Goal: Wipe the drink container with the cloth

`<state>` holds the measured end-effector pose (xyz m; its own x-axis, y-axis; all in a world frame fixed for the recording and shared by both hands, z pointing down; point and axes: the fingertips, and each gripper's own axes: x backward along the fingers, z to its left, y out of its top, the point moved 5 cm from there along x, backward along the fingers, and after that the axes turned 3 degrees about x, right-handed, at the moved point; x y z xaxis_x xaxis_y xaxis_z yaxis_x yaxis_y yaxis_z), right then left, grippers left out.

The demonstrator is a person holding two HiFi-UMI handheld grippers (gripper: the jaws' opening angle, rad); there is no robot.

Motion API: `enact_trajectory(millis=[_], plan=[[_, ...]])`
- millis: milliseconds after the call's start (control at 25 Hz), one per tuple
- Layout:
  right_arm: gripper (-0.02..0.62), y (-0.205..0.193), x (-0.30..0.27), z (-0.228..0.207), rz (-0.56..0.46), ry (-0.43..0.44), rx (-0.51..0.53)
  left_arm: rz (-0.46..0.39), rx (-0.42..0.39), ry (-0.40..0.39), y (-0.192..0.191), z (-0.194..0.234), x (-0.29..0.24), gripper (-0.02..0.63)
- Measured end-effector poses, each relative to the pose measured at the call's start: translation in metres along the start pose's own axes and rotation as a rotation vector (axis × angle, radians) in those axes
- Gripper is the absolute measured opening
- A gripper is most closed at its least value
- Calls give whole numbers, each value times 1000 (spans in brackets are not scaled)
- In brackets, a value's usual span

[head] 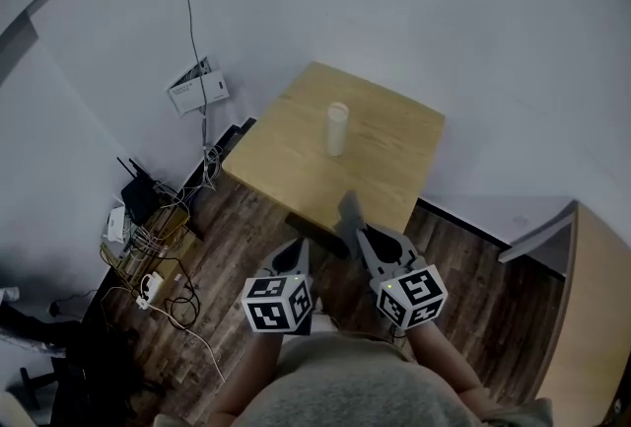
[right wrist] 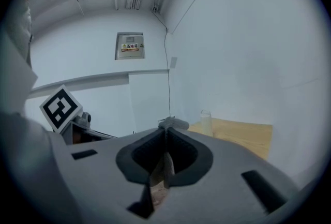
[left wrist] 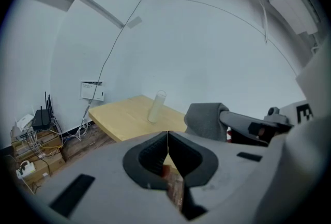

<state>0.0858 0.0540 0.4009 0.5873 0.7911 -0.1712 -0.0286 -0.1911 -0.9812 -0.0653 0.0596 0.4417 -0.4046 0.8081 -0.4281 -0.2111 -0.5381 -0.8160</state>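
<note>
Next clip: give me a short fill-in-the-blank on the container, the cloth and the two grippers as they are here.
1. The container stands ___ on the table.
2. The right gripper is shut on the ___.
3. The left gripper, jaws together, holds ___.

Missing words: upright; cloth; nothing.
</note>
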Motion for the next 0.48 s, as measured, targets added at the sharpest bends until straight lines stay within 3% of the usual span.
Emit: enact_trajectory(millis=[480], plan=[[12, 13, -80, -23, -2, -51, -3, 19, -20, -45, 50, 47, -58, 3]])
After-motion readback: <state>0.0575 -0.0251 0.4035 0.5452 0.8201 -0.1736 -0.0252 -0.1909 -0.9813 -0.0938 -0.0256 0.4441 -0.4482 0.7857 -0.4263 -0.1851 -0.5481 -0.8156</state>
